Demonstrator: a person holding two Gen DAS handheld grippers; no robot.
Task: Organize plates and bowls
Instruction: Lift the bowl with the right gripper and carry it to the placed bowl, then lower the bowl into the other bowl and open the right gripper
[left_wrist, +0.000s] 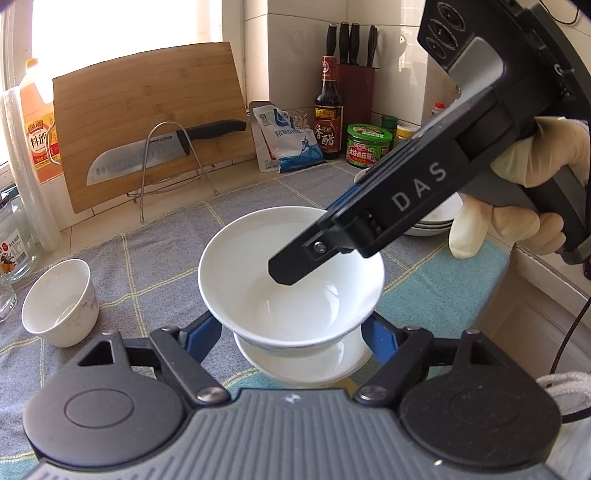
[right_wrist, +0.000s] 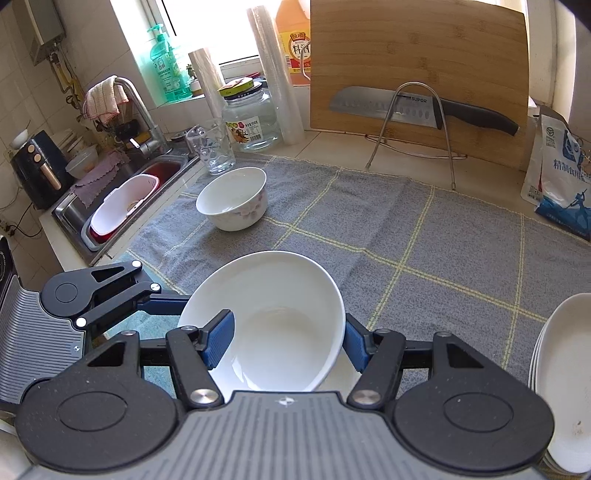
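Your right gripper (right_wrist: 284, 341) jaws pinch the rim of a white bowl (right_wrist: 273, 321), one finger inside, held tilted over a lower bowl (left_wrist: 303, 363) on the worktop (right_wrist: 424, 236). Your left gripper (left_wrist: 291, 332) jaws straddle that lower bowl; whether they press it is unclear. The thin rim grip could slip, dropping china onto china.

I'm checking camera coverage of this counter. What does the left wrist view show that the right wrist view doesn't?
Left wrist view only: the knife block, vinegar bottle, green-lidded jar and a gloved hand on the right gripper. Right wrist view only: the sink, faucet and green soap bottle. Both show the white bowl held by both grippers, the small flowered bowl, cutting board and knife.
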